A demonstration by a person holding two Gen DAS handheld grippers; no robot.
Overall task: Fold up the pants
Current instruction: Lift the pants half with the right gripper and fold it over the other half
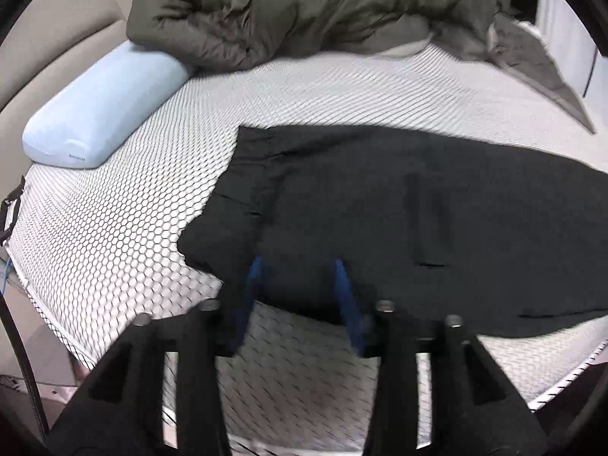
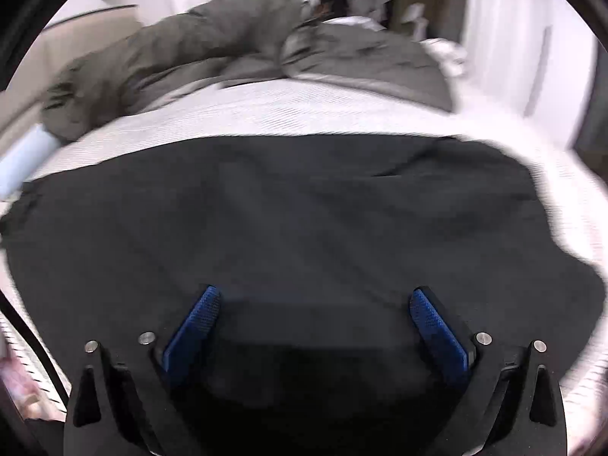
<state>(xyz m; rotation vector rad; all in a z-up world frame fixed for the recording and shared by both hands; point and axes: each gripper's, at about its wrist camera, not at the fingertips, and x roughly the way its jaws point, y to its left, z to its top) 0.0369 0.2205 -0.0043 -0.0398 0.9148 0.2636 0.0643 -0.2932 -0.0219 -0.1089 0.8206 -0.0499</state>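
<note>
Pants (image 1: 380, 205), black and matte, lie spread flat on the bed (image 1: 133, 228), along its near edge, with a lengthwise seam of layers that suggests to me one fold is already in. The cloth looks thin and limp, with a few soft ridges near the waistband end and a short slit mark on the top layer.

My left tool (image 1: 298, 266) hangs over the near hem with its blue pads apart and no cloth pinched between them. My right tool (image 2: 313, 296) is spread wide above the middle of the fabric, also released.

To do the next fold well, I'd bring each tool down on a corner of one end, catch every layer together, lift low, and carry the end across evenly so the edges meet without dragging the bottom layer. The pillow (image 1: 102, 110) and the duvet (image 1: 304, 7) sit toward the far edge, well apart.
</note>
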